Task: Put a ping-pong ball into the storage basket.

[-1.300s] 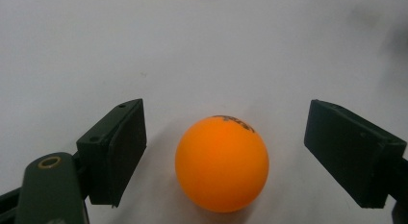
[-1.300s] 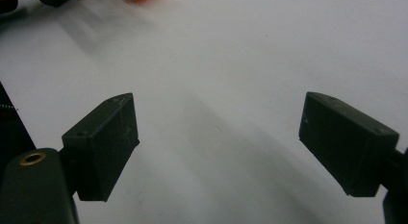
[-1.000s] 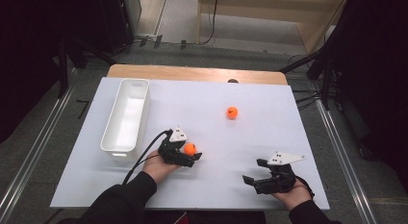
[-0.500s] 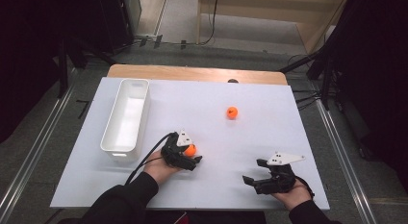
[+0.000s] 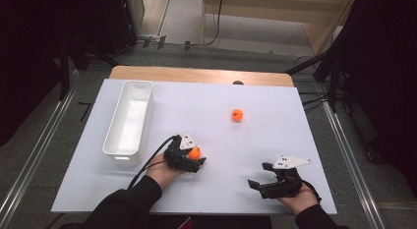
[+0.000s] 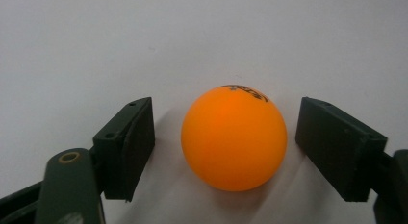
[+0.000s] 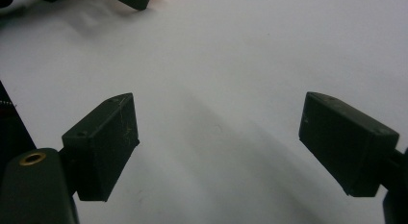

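Just been closing, the left tongs (image 6: 223,152), compared with a moment ago: narrower now around the small glossy orange plastic ball (image 6: 234,138), which sits between the two black pads on the white table (image 6: 202,36). Not yet clamped, though: a sliver of table visible on each side of the ball in the left gripper view, so pads close beside it but apart from it. Likely the start of a pick-up, with a little more squeeze needed before any lift. From above, same ball (image 5: 194,152) at the tip of the left tongs (image 5: 194,157), near the front end of the long white rectangular plastic bin (image 5: 129,118), probably its destination. Second orange ball (image 5: 237,114) lying alone, well apart, farther up the table. Right tongs (image 7: 219,147) spread wide, holding nothing, over bare table; seen from above at the near right (image 5: 259,175).
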`<move>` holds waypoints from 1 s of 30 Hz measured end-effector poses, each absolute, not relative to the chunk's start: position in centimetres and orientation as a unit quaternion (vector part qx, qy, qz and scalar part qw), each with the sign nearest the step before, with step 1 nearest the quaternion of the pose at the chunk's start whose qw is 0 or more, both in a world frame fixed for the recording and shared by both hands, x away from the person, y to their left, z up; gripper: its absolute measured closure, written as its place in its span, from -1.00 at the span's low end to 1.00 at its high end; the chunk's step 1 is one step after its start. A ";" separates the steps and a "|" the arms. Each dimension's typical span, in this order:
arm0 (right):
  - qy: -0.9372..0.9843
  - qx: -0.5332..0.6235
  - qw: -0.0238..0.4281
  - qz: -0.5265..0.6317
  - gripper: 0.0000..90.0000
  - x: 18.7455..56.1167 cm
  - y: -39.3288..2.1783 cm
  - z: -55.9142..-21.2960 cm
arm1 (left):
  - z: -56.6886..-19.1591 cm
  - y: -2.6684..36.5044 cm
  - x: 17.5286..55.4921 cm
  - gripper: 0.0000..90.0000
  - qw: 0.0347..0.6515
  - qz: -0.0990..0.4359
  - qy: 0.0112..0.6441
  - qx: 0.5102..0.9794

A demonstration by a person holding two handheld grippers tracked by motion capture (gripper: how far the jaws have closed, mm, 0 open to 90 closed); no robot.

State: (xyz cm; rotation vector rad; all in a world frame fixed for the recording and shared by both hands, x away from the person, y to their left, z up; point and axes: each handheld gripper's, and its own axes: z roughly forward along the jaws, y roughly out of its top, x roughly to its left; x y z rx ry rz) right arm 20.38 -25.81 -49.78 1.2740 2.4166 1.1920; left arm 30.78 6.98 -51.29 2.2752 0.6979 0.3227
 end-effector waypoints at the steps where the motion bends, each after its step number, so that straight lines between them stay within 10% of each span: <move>1: 0.808 0.426 0.080 0.399 -0.73 20.4 -25.8 -49.8 | -51.3 7.0 30.7 -0.40 0.364 0.123 0.269 0.883; 30: 0.810 0.425 0.077 0.397 -0.73 20.4 -25.7 -49.8 | -51.2 7.4 30.7 0.12 0.373 0.130 0.283 0.874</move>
